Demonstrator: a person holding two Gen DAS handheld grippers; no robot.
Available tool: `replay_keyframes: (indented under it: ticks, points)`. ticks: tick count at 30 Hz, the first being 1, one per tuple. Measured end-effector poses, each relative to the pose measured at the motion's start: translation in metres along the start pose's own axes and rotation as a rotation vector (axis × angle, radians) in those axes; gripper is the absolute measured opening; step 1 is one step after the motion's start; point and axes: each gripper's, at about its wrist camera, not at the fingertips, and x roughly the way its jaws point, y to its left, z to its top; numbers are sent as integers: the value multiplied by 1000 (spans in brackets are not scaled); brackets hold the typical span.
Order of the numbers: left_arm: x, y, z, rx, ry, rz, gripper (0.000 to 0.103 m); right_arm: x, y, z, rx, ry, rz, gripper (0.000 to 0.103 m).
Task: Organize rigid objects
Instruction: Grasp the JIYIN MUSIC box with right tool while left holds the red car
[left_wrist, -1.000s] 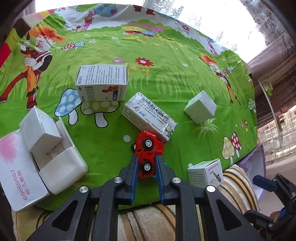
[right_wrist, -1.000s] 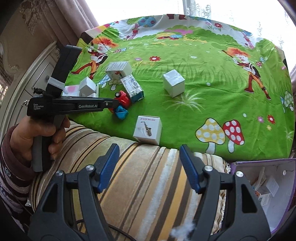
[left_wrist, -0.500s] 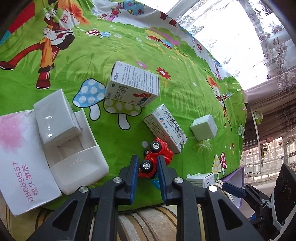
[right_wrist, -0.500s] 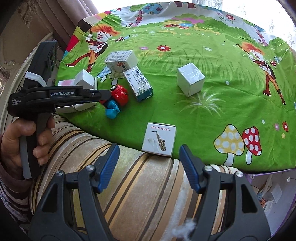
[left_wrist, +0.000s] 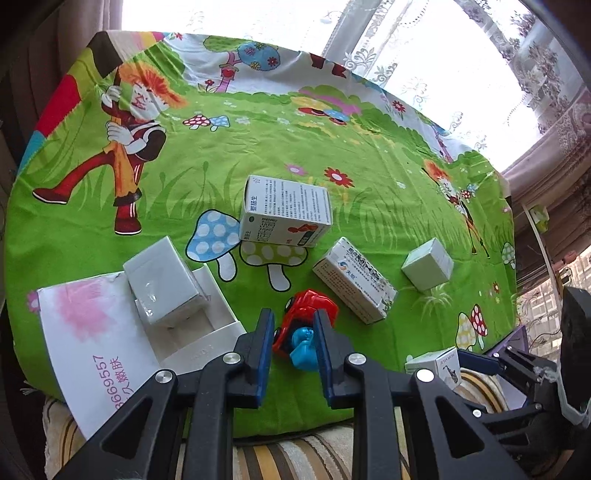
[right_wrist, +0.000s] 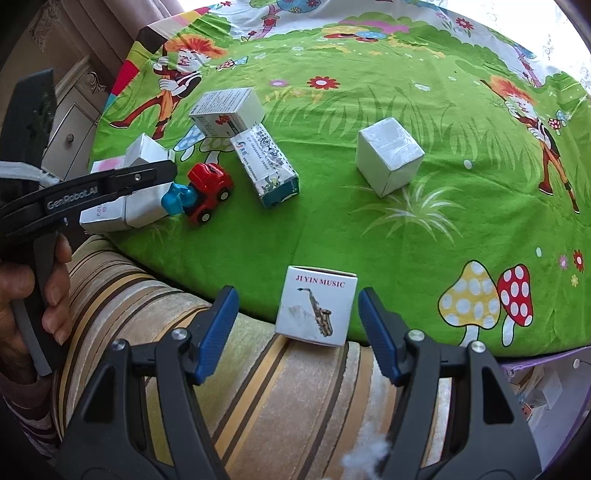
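A red toy car (left_wrist: 310, 310) with a blue part lies tilted on the green cartoon cloth (left_wrist: 369, 177). My left gripper (left_wrist: 293, 325) is shut on it, and the toy fills the narrow gap between the blue pads. From the right wrist view the same car (right_wrist: 208, 184) shows beside the left gripper's tip (right_wrist: 162, 173). My right gripper (right_wrist: 297, 328) stands open just above the cloth's front edge. A small white box printed with a saxophone (right_wrist: 317, 310) stands between its fingers, touching neither pad.
On the cloth lie a long medicine box (right_wrist: 266, 164), a bigger printed box (right_wrist: 227, 109) and a white cube box (right_wrist: 389, 155). At the left is a white open tray (left_wrist: 199, 332) with a white box on it. A purple bin (right_wrist: 546, 380) stands at the right. A striped cushion (right_wrist: 258, 387) lies in front.
The toy car has turned between the left pads, so its blue part now faces the camera. My right gripper has come down and forward, so the saxophone box now sits between its fingers.
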Motion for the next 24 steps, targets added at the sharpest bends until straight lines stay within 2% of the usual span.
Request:
replay_keyframes:
  ticks: [6, 16, 17, 18, 24]
  points:
    - [-5, -26, -13, 166, -1, 68, 25, 5, 3, -2, -1, 9, -1, 67]
    - [13, -35, -20, 233, 53, 109, 25, 10, 2, -2, 8, 12, -2, 66]
    - [14, -35, -20, 237, 54, 106, 24, 11, 2, -2, 10, 13, -2, 60]
    - [14, -36, -20, 242, 55, 105, 20, 11, 1, -2, 13, 15, -4, 47]
    - [8, -38, -21, 246, 32, 88, 18, 5, -2, -5, 31, -16, 4, 47]
